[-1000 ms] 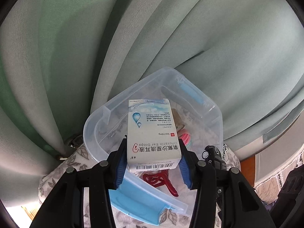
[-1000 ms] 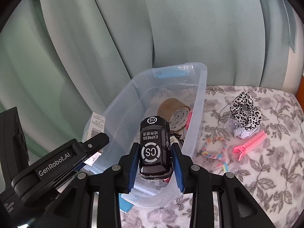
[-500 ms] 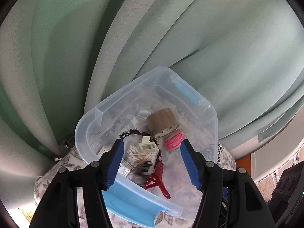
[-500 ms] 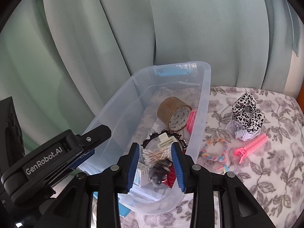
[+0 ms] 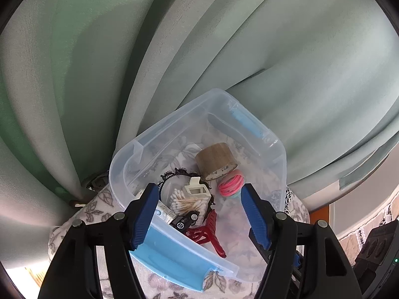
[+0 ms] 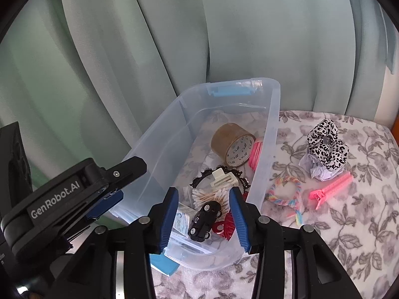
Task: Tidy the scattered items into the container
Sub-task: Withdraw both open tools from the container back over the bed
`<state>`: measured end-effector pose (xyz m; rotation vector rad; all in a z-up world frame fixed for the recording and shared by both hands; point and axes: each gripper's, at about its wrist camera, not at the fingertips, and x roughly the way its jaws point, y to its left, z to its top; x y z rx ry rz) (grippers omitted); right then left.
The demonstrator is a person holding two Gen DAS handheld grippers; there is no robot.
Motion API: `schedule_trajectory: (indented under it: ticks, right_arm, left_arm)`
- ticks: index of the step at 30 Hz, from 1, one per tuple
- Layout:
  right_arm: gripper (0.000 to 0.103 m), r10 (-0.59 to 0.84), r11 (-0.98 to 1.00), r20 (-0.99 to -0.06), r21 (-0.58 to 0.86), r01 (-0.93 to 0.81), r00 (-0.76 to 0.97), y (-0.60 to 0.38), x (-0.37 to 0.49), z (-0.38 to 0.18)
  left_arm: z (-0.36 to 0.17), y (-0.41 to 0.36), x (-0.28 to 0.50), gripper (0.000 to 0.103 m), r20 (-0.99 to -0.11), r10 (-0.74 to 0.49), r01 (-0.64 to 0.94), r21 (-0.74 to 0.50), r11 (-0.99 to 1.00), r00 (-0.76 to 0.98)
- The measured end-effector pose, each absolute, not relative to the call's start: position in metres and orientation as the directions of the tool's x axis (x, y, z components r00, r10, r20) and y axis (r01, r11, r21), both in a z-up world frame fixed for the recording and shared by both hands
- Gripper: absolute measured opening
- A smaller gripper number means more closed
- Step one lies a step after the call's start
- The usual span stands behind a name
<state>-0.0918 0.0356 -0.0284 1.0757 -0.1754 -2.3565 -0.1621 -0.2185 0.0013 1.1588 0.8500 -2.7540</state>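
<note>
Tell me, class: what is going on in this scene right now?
A person tidies with a hand-held gripper in each hand. Both the left hand-held gripper and right hand-held gripper hang open and empty over the clear bin, jaws just opening. The toy car and medicine box lie inside. A scrunchie, braided band and pink clip wait outside.

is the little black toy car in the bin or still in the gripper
In the bin: the small black toy car lies inside the clear plastic bin beside cotton swabs, free of the open right gripper.
</note>
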Motion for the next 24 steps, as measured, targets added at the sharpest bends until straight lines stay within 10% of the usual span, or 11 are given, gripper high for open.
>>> schedule_trajectory:
  ticks: [24]
  right_arm:
    - [0.063,-0.468,-0.877,-0.546,0.385,0.287,-0.696,0.137,-0.048,0.037]
  left_arm:
    - [0.082,-0.157,-0.103,0.082,-0.599,0.153,0.098,-0.366,-0.926,-0.786]
